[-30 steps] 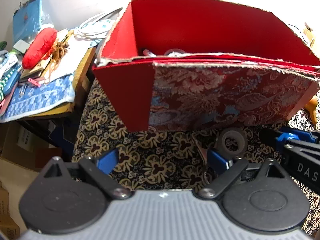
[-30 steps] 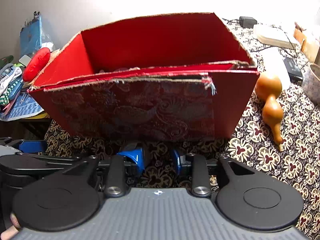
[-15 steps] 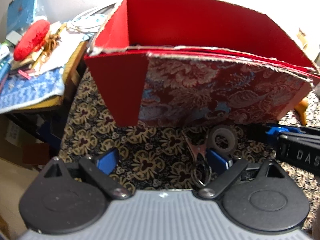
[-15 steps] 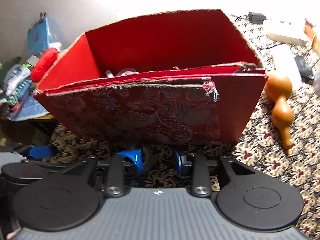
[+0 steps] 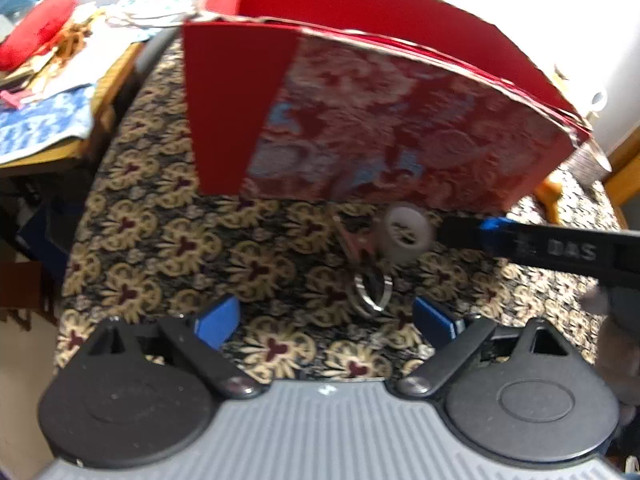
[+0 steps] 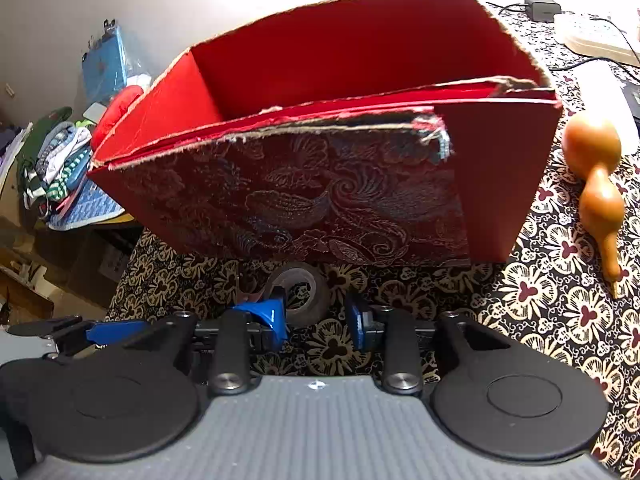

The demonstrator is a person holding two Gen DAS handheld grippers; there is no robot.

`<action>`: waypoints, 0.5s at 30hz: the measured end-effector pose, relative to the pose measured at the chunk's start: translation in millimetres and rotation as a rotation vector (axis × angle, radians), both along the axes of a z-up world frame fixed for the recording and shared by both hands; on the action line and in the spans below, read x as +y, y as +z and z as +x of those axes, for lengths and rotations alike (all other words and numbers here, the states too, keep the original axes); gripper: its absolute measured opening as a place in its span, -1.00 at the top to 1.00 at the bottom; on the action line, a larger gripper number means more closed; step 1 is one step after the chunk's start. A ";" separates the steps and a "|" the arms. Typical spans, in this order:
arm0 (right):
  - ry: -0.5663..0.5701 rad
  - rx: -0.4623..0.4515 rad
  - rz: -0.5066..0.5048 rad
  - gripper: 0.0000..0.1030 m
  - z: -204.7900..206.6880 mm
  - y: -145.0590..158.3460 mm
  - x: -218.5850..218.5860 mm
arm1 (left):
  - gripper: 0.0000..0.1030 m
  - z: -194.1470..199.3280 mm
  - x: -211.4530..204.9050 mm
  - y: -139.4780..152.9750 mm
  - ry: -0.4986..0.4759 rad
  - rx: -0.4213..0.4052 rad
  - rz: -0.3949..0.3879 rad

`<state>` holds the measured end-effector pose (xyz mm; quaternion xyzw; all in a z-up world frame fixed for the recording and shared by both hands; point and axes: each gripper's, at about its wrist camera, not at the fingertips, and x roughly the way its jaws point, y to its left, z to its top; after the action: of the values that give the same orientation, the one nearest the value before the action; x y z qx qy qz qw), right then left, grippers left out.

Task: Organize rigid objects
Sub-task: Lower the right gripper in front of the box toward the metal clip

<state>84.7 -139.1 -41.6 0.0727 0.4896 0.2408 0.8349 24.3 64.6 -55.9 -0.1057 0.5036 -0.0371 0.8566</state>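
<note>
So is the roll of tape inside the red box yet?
No, the roll of tape sits on the flowery cloth in front of the red box.
</note>
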 end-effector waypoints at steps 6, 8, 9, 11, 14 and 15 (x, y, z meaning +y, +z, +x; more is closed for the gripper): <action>0.015 0.022 0.014 0.71 2.2 -3.5 2.4 | -0.81 -5.5 -11.9 0.6 -0.065 -0.071 -0.008; 0.012 0.022 0.008 0.71 3.2 -4.4 2.6 | -0.81 -4.6 -12.9 -0.3 -0.081 -0.084 -0.033; 0.010 0.024 0.007 0.71 4.0 -4.7 2.6 | -0.81 -4.0 -14.0 -0.2 -0.083 -0.090 -0.031; 0.008 0.026 0.004 0.71 5.9 -6.1 2.9 | -0.81 -1.8 -16.7 -1.0 -0.094 -0.097 -0.018; 0.007 0.024 0.007 0.71 8.5 -6.3 3.8 | -0.78 0.3 -17.7 1.2 -0.092 -0.120 0.003; 0.013 0.028 0.022 0.71 8.9 -5.9 4.5 | -0.78 1.2 -16.8 2.5 -0.088 -0.126 0.004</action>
<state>93.6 -134.5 -47.5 0.0823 0.4988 0.2505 0.8256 25.5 47.8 -53.4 -0.0794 0.4529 -0.0803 0.8844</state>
